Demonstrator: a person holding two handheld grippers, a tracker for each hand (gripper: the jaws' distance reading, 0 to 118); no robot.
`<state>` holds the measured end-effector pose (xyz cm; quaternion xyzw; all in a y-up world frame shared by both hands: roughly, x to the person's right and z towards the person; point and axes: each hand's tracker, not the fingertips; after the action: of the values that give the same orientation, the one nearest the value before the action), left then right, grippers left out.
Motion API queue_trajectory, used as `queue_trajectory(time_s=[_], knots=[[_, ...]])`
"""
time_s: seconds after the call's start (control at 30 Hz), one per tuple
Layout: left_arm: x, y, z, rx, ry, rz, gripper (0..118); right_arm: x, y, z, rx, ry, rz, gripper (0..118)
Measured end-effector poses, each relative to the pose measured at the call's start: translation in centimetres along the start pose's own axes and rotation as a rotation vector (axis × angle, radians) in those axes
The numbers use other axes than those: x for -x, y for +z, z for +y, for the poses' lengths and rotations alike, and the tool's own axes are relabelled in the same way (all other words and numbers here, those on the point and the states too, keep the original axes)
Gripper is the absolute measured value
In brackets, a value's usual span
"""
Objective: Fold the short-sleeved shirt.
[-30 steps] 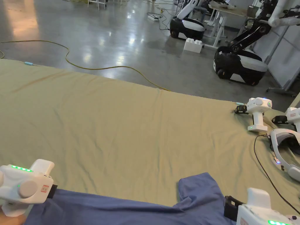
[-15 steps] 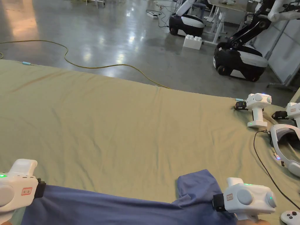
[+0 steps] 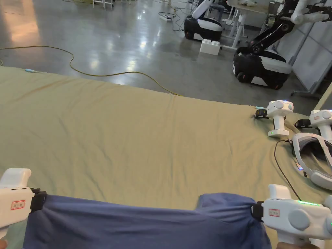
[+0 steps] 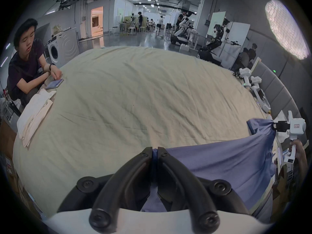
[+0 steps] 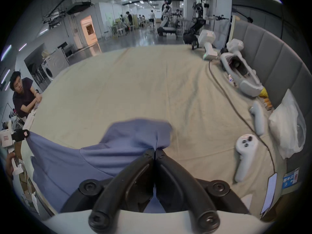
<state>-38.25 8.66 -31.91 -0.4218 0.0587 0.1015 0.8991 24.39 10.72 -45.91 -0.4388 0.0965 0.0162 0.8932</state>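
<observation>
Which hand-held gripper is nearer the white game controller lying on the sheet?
Right. The right hand-held gripper grips the blue shirt just beside the controller; the left hand-held gripper holds the shirt's far end.

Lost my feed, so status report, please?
Left gripper and right gripper shut on blue shirt. Shirt stretched between them over bed sheet. Nothing in the way.

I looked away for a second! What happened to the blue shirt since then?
The left gripper and right gripper moved apart, pulling the blue shirt taut between them; its bunched sleeve flattened. Both stayed clamped on it. The spare grippers stayed put.
</observation>
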Motion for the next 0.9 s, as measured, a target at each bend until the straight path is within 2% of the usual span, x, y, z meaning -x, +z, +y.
queue_trajectory(time_s=[0.2,0.43,0.6,0.63,0.9], knots=[[0.6,5.7,-2.6,-0.089,0.023,-0.048,6,0.7,8.4,-3.3,-0.097,0.051,0.012,0],[2.1,10.6,-8.6,-0.116,0.045,-0.093,6,0.7,14.8,-10.6,-0.108,0.055,0.007,0],[3.1,11.2,-14.7,-0.015,0.044,-0.083,7,1.0,15.4,-16.2,0.005,0.073,-0.024,0],[1.8,11.8,-15.5,0.023,0.032,-0.07,7,0.9,15.0,-17.2,0.012,0.081,-0.045,0],[1.2,7.1,-19.3,0.187,-0.012,-0.009,7,0.1,10.1,-21.5,0.138,0.103,-0.097,0]])
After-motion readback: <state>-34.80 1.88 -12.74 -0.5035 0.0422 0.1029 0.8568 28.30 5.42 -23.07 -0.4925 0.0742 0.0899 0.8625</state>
